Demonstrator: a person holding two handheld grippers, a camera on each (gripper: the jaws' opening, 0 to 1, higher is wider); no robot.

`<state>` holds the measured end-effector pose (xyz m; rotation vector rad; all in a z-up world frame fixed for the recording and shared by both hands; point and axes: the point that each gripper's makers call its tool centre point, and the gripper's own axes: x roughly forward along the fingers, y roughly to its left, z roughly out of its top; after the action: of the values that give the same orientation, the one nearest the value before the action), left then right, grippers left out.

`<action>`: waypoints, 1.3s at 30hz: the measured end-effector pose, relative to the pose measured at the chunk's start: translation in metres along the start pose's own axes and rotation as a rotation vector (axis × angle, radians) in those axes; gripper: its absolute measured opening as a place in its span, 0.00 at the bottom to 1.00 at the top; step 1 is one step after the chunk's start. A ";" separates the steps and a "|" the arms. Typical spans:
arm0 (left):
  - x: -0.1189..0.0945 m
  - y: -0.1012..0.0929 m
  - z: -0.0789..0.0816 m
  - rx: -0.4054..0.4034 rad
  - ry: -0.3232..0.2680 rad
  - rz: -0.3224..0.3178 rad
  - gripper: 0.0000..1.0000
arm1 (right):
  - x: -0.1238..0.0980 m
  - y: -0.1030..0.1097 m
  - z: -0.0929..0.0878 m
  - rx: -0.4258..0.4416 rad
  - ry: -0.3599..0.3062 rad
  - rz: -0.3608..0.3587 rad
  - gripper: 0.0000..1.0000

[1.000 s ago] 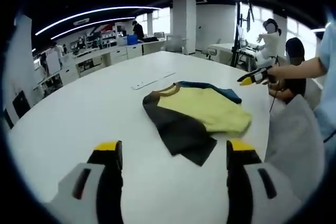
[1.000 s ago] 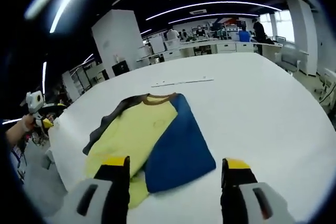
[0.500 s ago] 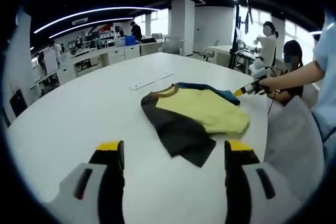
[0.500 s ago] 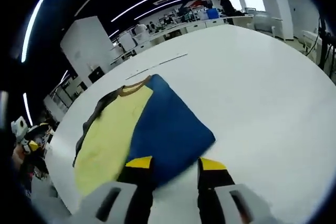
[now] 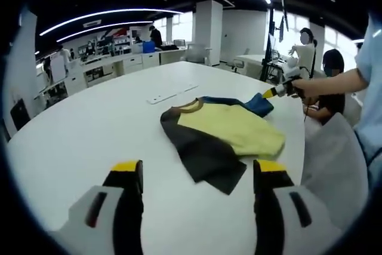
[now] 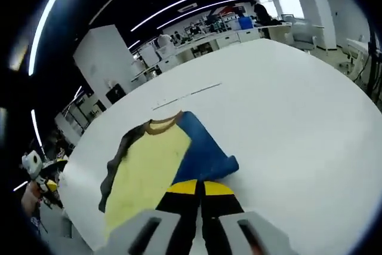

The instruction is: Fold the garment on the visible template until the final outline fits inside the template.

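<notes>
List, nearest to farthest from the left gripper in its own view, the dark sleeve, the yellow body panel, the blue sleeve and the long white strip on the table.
1. Dark sleeve, just ahead of the left gripper.
2. Yellow body panel, behind it, to the right.
3. Blue sleeve and long white strip, too close to call: sleeve far right, strip far left.

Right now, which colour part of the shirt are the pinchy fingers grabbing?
The blue sleeve. The right gripper is pinching its edge; the yellow middle and black sleeve lie free.

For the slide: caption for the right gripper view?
Right gripper shut on the blue sleeve of the shirt on the white table.
</notes>
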<state>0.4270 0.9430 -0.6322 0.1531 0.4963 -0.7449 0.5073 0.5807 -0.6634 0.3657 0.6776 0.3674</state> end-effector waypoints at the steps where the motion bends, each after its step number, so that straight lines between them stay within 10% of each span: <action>1: 0.000 0.000 0.000 -0.001 -0.001 0.000 0.72 | 0.001 0.004 0.003 -0.004 -0.001 0.013 0.00; 10: -0.002 -0.001 0.000 -0.013 -0.024 0.005 0.72 | 0.053 0.091 0.039 -0.090 0.017 0.164 0.00; 15: -0.005 0.001 -0.002 -0.027 -0.032 0.016 0.71 | 0.097 0.124 0.022 -0.135 0.091 0.209 0.00; 23: -0.005 0.004 -0.010 -0.052 -0.026 0.025 0.71 | 0.148 0.124 -0.032 -0.172 0.223 0.185 0.00; 39: 0.016 0.003 -0.008 -0.052 -0.009 -0.011 0.71 | 0.165 0.113 -0.054 -0.196 0.282 0.181 0.00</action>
<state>0.4361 0.9379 -0.6474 0.0980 0.5079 -0.7426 0.5673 0.7637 -0.7406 0.1892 0.8783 0.6606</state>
